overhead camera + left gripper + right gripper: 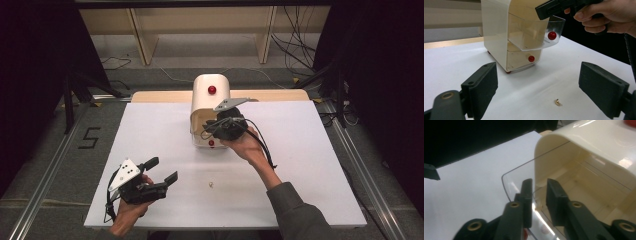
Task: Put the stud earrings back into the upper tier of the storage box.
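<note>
A cream mini drawer cabinet (210, 97) stands at the middle back of the white table (150, 130). Its clear upper drawer (534, 37) with a red knob (552, 35) is pulled out, while the lower drawer (521, 58) is pushed in. My right gripper (212, 125) hovers over the pulled-out drawer's front. Its jaws (539, 187) stand a small gap apart above the clear rim (510, 173), pressing on nothing that I can see. A tiny gold object (211, 184) lies on the table in front of the cabinet. My left gripper (162, 170) rests near the front left, wide open and empty.
A red button (212, 89) sits on the cabinet's top. Beyond the table's far edge are wooden shelf legs (142, 40) and loose cables (295, 50) on the floor. Dark stands flank the table on both sides.
</note>
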